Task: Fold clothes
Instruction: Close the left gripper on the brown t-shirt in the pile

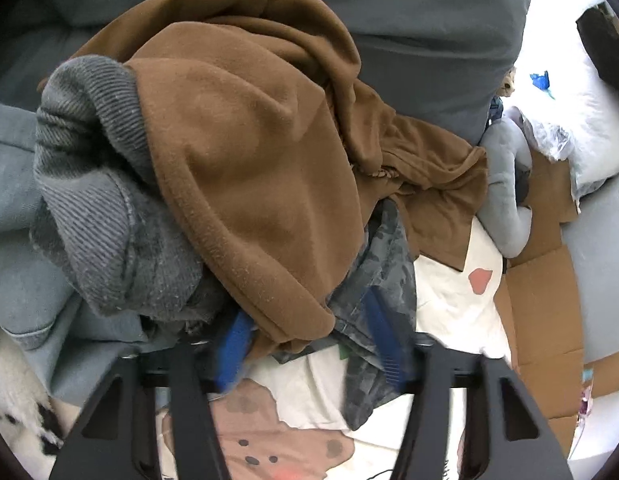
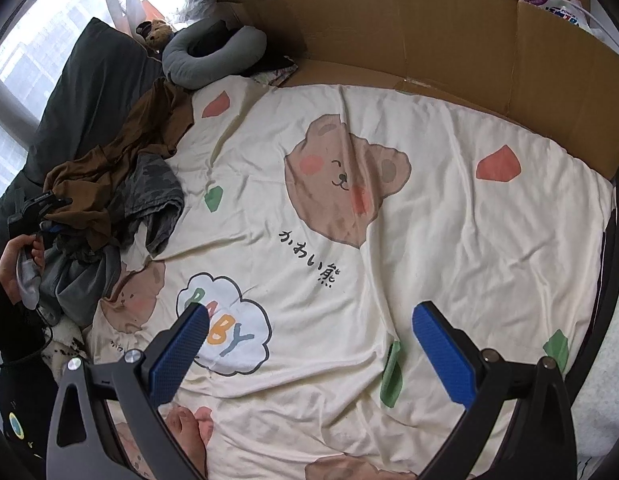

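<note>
Left gripper [image 1: 309, 332] sits right at the near foot of the clothes heap, its blue fingers [image 1: 233, 350] spread apart with the hem of the brown fleece garment [image 1: 245, 168] hanging down between them; whether they pinch that cloth I cannot tell, since the hem and a fold of the grey camouflage-print garment [image 1: 383, 276] cover the tips. From this claw the pile lies straight ahead and rises away from it: the brown fleece on top, a grey ribbed knit [image 1: 97, 184] bulging out to its left, the camouflage piece trailing down to its right onto the bear-print cover [image 1: 449, 300]. Seen from the right wrist, the same heap is bunched along the left edge of the cover [image 2: 389, 280], its long axis running from the near left, where the person's hand [image 2: 21, 264] grips the left tool, up toward the far-left corner by the dark pillow [image 2: 85, 104] and the grey neck cushion [image 2: 213, 60]. Right gripper [image 2: 309, 344] hovers wide open and holds nothing, well apart from the heap, over the bare middle of the cover near the "BABY" cloud [image 2: 225, 332]. Nothing folded shows anywhere on the cover. So the left hand is plainly the nearer one to the clothes, and the open stretch of cover lies to the right of the heap, bounded at the far edge by the cardboard wall [image 2: 449, 40].
</note>
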{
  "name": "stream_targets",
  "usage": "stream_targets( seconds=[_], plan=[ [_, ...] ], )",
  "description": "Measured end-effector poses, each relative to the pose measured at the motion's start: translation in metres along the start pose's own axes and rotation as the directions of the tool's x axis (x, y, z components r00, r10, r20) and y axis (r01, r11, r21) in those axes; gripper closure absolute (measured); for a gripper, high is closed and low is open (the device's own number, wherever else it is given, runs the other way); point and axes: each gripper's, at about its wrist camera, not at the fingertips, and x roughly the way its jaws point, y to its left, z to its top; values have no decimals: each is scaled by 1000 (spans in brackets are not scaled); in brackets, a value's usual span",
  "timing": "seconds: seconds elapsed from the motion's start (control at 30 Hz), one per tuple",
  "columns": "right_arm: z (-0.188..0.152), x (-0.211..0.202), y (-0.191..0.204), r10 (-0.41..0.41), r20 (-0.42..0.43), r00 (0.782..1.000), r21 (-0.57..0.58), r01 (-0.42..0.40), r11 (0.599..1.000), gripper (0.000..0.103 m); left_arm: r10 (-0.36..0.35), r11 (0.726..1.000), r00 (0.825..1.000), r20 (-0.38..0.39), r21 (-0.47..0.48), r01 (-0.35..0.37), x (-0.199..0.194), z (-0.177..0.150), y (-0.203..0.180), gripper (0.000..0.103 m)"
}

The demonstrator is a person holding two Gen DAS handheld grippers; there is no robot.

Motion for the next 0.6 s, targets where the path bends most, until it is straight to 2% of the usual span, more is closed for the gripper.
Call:
stream_targets(
  seconds=[0.03, 0.1, 0.2, 0.4, 0.6],
  plan=[
    [-1, 2, 0, -1, -5, 1000, 2, 1, 1000, 0, -1, 1000, 1000, -1, -2, 1, 1, -1, 0, 84],
    [-1, 5, 2, -2, -12, 1000, 0, 2, 1000, 0, -1, 1000, 1000, -14, 8, 1, 2, -4, 0, 97],
    [-3, 6, 7, -1, -13, 1000, -20, 1, 1000, 0, -3, 999, 1000, -23, 38, 4, -1, -6, 0, 99],
    [-3, 7, 8, 13, -14, 1000, -12, -13, 1000, 0, -45, 993, 999, 15, 108, 43, -27, -4, -20, 100],
    [-5, 8, 7, 26, -20, 999, -13, -26, 1000, 0, -62, 982, 996, 64, 180, 49, -51, 14, -49, 100]
  ],
)
